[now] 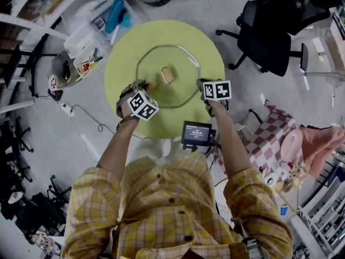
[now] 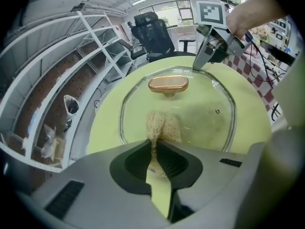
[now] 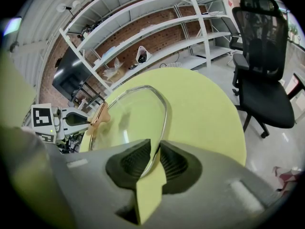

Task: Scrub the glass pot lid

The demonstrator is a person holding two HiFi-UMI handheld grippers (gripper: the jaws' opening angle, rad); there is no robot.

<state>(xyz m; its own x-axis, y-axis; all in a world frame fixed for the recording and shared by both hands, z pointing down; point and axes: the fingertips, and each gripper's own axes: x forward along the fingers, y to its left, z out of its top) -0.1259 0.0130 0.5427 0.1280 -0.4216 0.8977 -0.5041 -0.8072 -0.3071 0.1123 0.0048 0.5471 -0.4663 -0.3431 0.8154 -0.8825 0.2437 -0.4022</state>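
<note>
Left gripper point(image 2: 157, 144) pinches scrubber point(image 2: 164, 125) on lid point(image 2: 202, 111); right gripper point(image 3: 156, 149) clamps its rim point(image 3: 165, 112).

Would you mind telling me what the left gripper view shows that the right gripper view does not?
Left only: the tan scrub pad, pinched in the left gripper and lying on the glass lid, plus the right gripper seen from outside at the far rim. Right only: that rim clamped between the right gripper's fingers, plus the left gripper's marker cube. Both: the lid, its copper handle, the green table and a black office chair.

Glossy glass lid point(image 1: 168, 83), rough fibrous scrubber point(image 2: 162, 126)
</note>
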